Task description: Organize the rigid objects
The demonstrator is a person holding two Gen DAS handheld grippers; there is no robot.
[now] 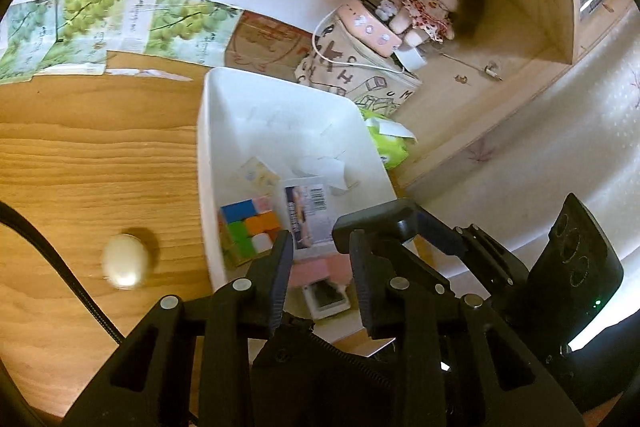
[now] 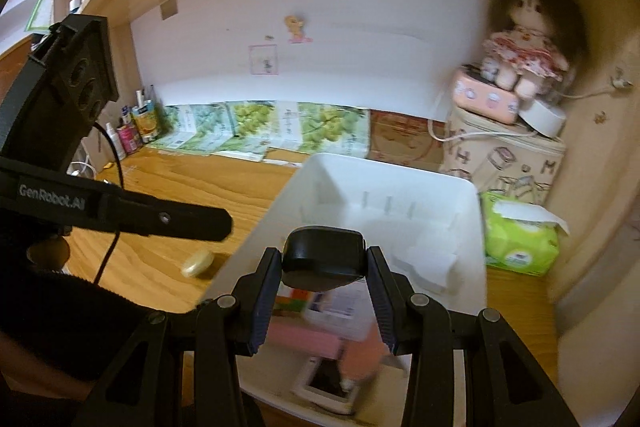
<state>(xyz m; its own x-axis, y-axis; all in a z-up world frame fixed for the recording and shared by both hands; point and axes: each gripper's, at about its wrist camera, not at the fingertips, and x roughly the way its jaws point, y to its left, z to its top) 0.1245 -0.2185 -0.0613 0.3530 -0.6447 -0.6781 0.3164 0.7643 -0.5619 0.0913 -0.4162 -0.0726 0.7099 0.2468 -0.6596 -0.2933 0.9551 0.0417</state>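
Bin [image 2: 472, 227], white, centre frame, holds colour cube [image 1: 248, 227], printed box [image 1: 310, 217], pink blocks. Right gripper [image 2: 323, 287] clamps black rounded block [image 2: 323, 259] above it. Left gripper [image 1: 320, 279] parted, empty. Cream oval [image 1: 124, 261] lies on desk, lower left.

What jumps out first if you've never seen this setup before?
The right gripper holds a black rounded object above the white bin. In the bin lies a bright colour cube. A pale oval object sits alone on the wooden desk, left of the bin.
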